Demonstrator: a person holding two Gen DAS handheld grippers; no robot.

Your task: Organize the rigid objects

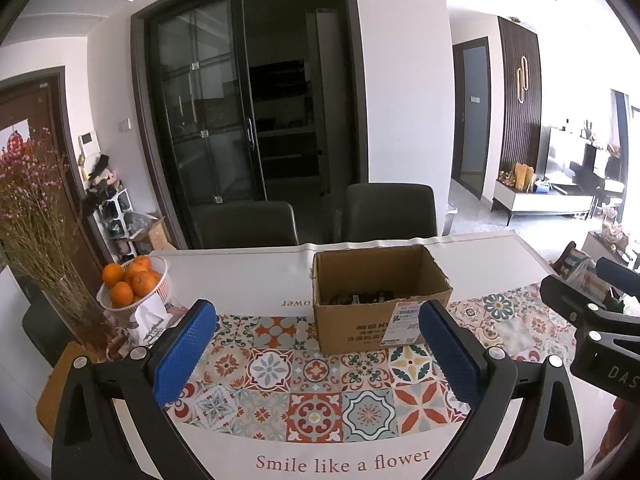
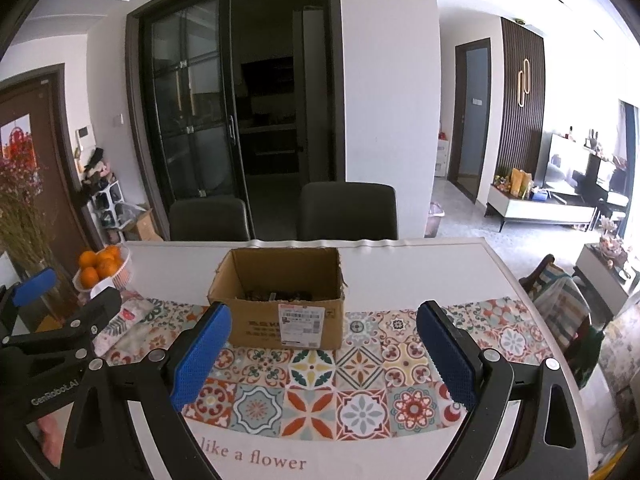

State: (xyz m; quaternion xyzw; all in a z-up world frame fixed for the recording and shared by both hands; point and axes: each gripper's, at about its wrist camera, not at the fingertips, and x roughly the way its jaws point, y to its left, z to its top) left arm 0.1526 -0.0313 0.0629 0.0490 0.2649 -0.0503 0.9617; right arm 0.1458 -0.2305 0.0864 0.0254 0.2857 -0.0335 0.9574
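The white tabletop carries a patterned tile-print mat printed with "Smile like a flower". On the mat's far edge stands an open cardboard box, a shipping label on its near wall; small dark objects lie jumbled at its bottom, too dim to identify. A white basket of oranges sits at the tabletop's left end. The left gripper and right gripper hover near the box, jaws spread wide, holding nothing.
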